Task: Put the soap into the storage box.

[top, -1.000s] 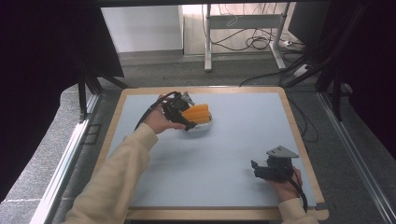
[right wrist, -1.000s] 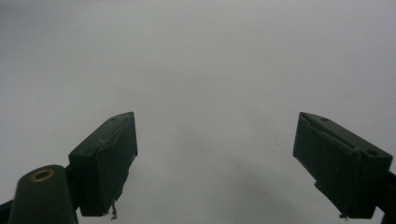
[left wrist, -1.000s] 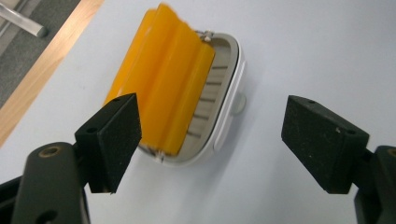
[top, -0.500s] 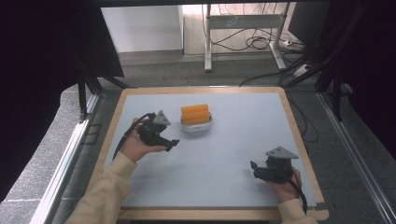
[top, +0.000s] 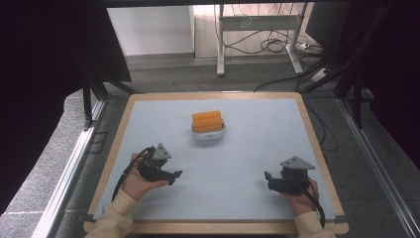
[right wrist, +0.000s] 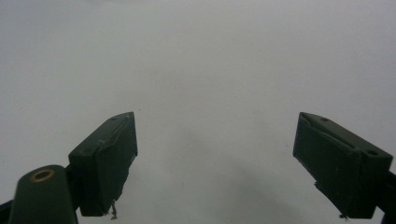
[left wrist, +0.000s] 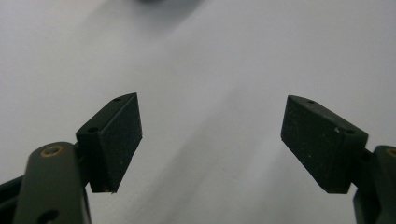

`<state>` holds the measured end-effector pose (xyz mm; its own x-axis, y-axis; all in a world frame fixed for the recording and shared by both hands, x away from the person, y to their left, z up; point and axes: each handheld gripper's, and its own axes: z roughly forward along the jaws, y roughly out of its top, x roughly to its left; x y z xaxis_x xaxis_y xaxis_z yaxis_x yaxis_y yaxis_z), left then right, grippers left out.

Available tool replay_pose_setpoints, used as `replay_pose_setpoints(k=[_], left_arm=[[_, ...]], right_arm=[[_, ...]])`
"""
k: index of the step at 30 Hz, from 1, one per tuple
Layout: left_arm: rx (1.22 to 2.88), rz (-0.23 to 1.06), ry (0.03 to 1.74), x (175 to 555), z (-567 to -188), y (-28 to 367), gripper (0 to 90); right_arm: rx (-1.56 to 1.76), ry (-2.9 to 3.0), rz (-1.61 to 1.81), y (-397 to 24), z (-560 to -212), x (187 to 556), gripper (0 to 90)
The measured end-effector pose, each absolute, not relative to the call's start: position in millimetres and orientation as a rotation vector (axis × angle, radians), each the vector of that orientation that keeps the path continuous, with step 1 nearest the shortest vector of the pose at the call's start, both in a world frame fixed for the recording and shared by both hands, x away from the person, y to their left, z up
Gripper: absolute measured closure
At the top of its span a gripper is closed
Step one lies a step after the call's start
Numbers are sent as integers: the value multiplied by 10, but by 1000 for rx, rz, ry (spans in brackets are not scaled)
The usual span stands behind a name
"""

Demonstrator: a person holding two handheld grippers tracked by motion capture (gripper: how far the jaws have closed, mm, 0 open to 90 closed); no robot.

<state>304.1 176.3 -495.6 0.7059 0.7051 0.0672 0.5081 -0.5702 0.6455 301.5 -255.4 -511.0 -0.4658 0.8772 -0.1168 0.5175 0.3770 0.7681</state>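
Orange block (top: 206, 120) is sitting in a white bowl (top: 208, 134) at mid-surface (top: 247, 148), far side. I am holding my left tongs (top: 174, 177) and right tongs (top: 268, 179) near me, both spread wide, gripping nothing, well apart from the bowl.

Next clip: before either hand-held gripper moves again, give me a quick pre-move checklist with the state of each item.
1. Left hand-held gripper empty, jaws apart: ok.
2. Right hand-held gripper empty, jaws apart: ok.
3. Orange block resting on the white bowl, touched by neither gripper: ok.
4. Block seated level and stable in the bowl: cannot tell.
5. Blue mat bare between the grippers and the bowl: ok.
6. Cables trailing toward the person, not across the bowl: ok.
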Motion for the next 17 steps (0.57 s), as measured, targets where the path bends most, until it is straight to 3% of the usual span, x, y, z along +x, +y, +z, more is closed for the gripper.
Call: replay_pose_setpoints(k=[17], left_arm=[[2252,416,959,3086,-5005,1876,196]], right_arm=[[1172,2118,915,-2562,-5123,3029,140]])
